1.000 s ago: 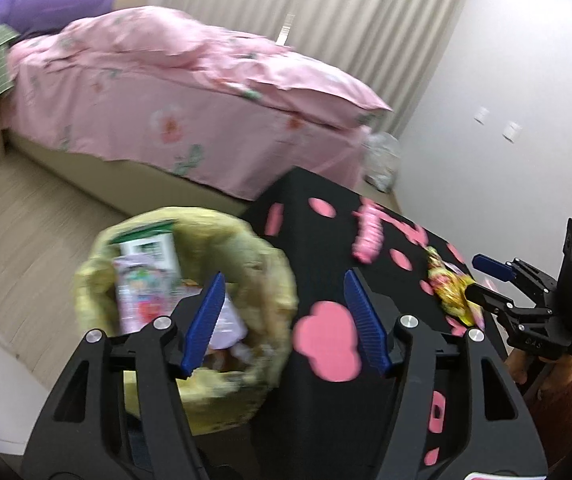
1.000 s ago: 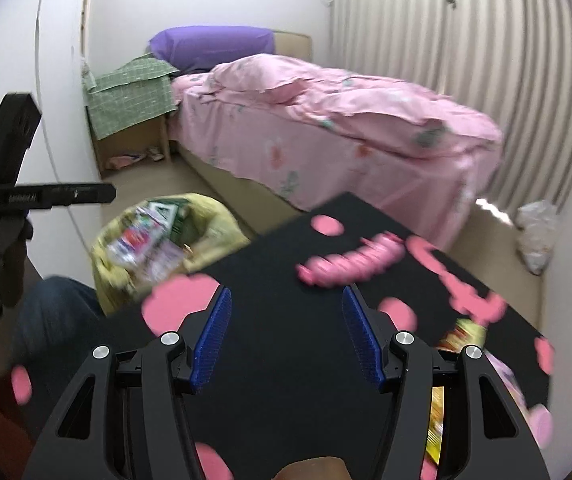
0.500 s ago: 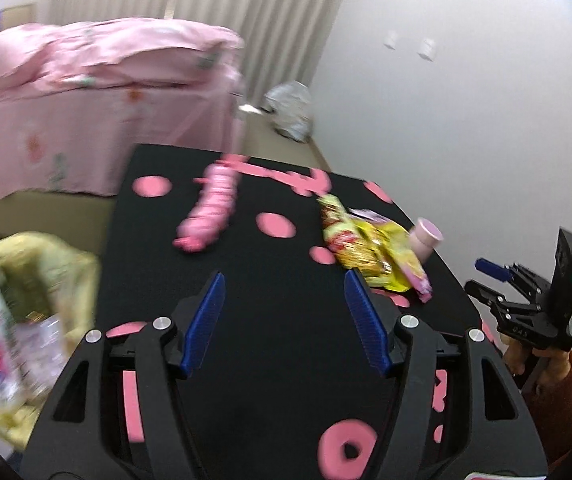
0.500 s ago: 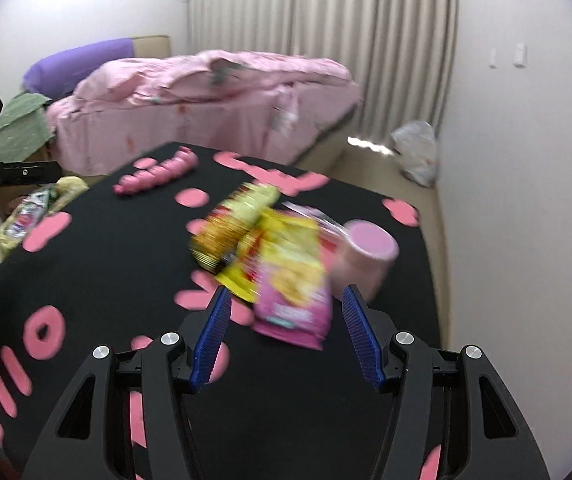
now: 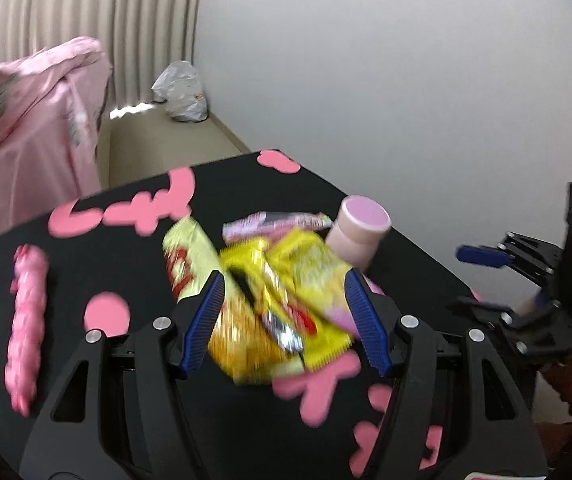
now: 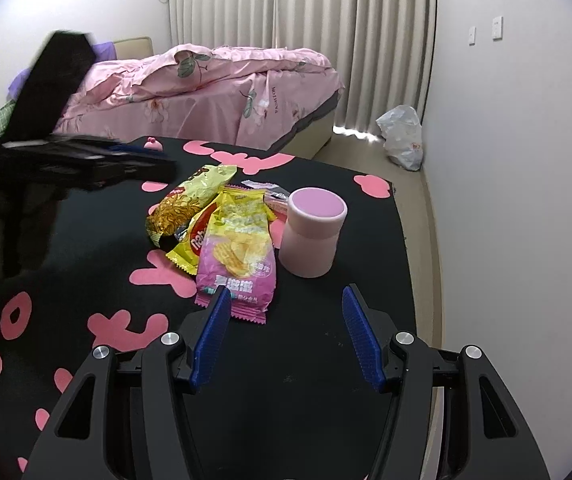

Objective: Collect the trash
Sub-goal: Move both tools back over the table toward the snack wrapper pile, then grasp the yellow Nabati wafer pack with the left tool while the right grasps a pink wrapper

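Note:
A heap of snack wrappers (image 6: 222, 224) lies on the black table with pink shapes (image 6: 317, 360): a pink-and-yellow chip bag (image 6: 240, 260), a yellow wrapper (image 6: 194, 240) and a green-gold bag (image 6: 190, 204). A pink cup (image 6: 311, 232) stands to their right. My left gripper (image 5: 286, 312) is open, its fingers astride the blurred wrapper heap (image 5: 278, 292). My right gripper (image 6: 286, 332) is open and empty, just short of the chip bag and cup. The left gripper also shows in the right wrist view (image 6: 86, 164), and the right gripper in the left wrist view (image 5: 497, 276).
A pink twisted item (image 5: 26, 324) lies on the table's left part. A pink bed (image 6: 206, 92) stands behind the table. A white plastic bag (image 6: 401, 136) sits on the floor by the curtain. A white wall runs along the right.
Both grippers swung right, away from the yellow trash bag, toward the wrapper heap. The left gripper has closed in until the heap lies between its open fingers. The right gripper moved slightly closer.

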Available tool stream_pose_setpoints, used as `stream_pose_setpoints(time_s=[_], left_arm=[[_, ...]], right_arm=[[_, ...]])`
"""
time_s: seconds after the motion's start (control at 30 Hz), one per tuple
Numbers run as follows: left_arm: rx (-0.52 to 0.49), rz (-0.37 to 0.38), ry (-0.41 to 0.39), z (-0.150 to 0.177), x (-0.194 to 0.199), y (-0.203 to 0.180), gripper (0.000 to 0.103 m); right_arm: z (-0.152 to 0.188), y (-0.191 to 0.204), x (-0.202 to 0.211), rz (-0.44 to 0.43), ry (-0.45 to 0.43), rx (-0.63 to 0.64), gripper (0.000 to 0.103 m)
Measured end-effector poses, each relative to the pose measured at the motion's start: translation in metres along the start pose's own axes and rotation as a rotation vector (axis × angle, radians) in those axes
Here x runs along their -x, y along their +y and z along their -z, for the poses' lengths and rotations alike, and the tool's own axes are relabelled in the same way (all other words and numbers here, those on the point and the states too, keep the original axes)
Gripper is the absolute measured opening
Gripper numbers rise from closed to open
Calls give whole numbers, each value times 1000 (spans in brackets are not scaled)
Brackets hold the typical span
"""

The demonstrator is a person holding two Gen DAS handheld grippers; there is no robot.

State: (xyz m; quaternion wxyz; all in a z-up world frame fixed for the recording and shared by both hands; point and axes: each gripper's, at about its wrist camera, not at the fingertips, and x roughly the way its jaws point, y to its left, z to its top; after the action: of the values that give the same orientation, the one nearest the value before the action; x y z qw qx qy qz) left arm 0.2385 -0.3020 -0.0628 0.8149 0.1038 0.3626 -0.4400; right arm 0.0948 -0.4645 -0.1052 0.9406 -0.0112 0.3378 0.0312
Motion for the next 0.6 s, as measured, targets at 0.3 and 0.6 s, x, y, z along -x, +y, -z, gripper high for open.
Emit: stream_pose_setpoints(time_s=[0.3,0.6], left_arm=[[-214,103,162,-62,-79,1,59],[-270,49,388,-60,-147,7,59]], right_arm=[[2,-20,-5,-27,9,-58,55],[18,-41,-19,-70,47,-158,55]])
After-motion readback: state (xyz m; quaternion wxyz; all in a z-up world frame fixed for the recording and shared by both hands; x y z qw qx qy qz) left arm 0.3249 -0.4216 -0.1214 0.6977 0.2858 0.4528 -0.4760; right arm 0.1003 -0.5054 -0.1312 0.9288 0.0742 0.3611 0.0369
